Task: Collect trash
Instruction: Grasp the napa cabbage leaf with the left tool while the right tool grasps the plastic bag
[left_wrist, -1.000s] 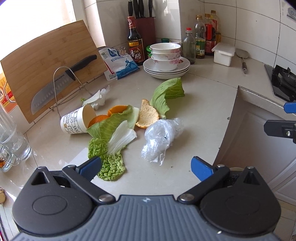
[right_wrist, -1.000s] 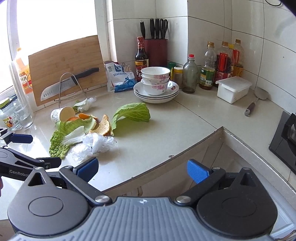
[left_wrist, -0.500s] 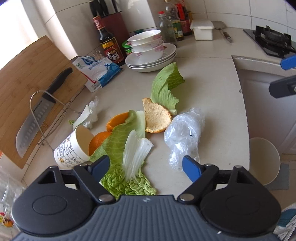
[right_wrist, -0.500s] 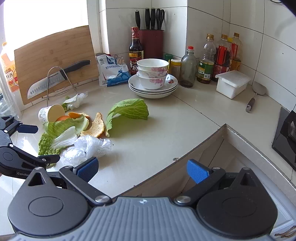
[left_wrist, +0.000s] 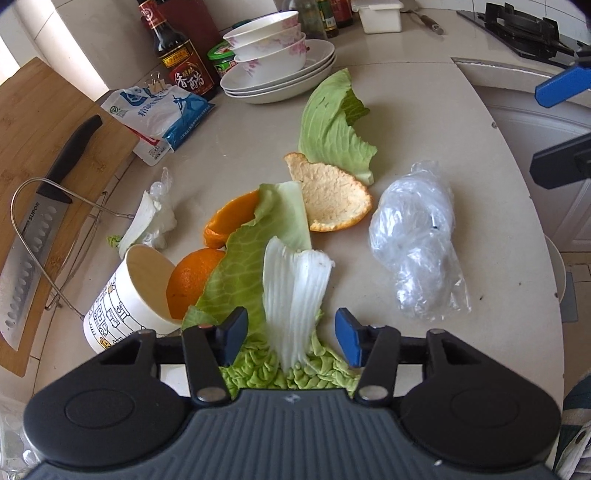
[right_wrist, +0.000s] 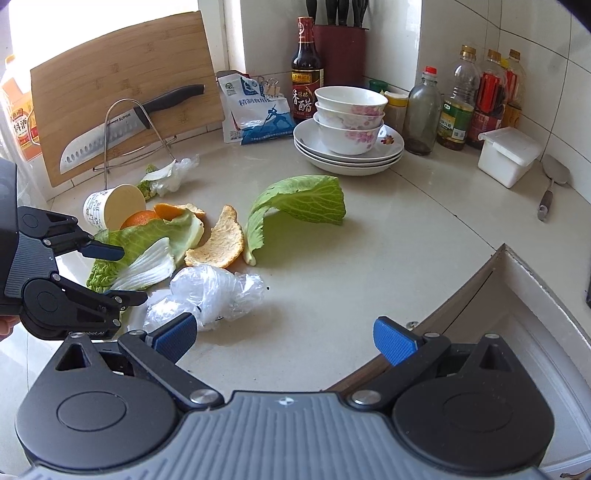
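Note:
A trash pile lies on the pale counter (left_wrist: 424, 122): a napa cabbage leaf (left_wrist: 295, 288) with a white stalk, a green cabbage leaf (left_wrist: 332, 125), orange peels (left_wrist: 332, 199), a tipped paper cup (left_wrist: 125, 295) and a crumpled clear plastic bag (left_wrist: 417, 251). My left gripper (left_wrist: 291, 336) is low over the napa leaf (right_wrist: 144, 269), its jaws closing with the frilly end between them; I see no pad pressing on it. My right gripper (right_wrist: 284, 336) is open and empty above the counter's front edge, with the plastic bag (right_wrist: 218, 291) just beyond its left finger.
A cutting board with a knife (right_wrist: 129, 122) on a wire stand leans at the back left. A salt bag (right_wrist: 255, 110), a vinegar bottle (right_wrist: 306, 74), stacked bowls on plates (right_wrist: 351, 122), oil bottles and a white box (right_wrist: 509, 155) line the back. A stove (left_wrist: 524, 29) sits far right.
My left gripper has come down and forward onto the pile, rolled, and its jaws have narrowed around the napa leaf. My right gripper has moved closer to the counter, still open.

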